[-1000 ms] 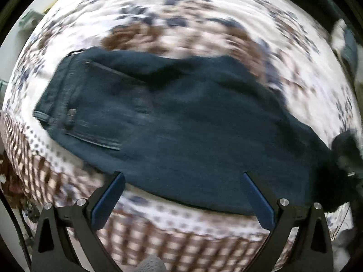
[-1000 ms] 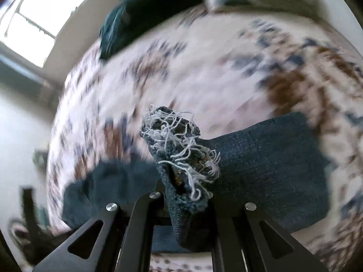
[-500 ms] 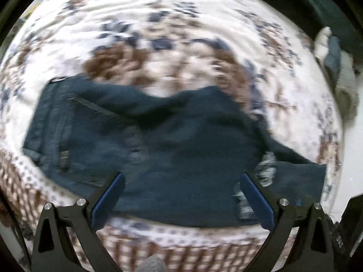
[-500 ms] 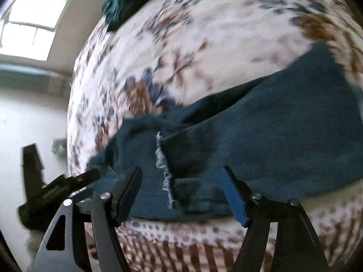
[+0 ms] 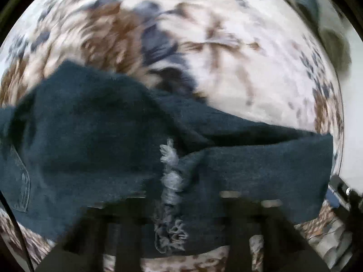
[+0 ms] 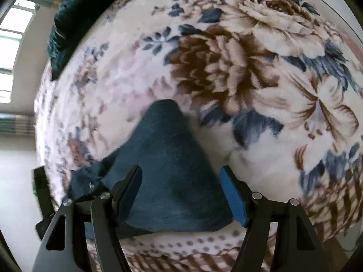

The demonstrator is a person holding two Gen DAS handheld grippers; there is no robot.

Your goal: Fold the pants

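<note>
Dark blue denim pants (image 5: 90, 136) lie across a flowered blanket (image 5: 249, 68), one leg folded back so its frayed hem (image 5: 171, 181) rests on top. My left gripper (image 5: 179, 226) points straight down and is blurred. Its jaws are closing, with the frayed hem pinched between them. In the right wrist view a folded part of the pants (image 6: 168, 158) rises to a point. My right gripper (image 6: 181, 192) hangs open just above it, its fingers on either side of the cloth and not pressing on it.
The blanket (image 6: 249, 68) covers a bed whose checked border runs along the near edge. A dark green cloth (image 6: 74, 18) lies at the far end below a window (image 6: 11, 34). Other clothes (image 5: 329, 34) are piled at the upper right in the left wrist view.
The right gripper let go of the frayed hem, opened and slid sideways over the folded leg. The left gripper moved across to the hem, came down and closed on it.
</note>
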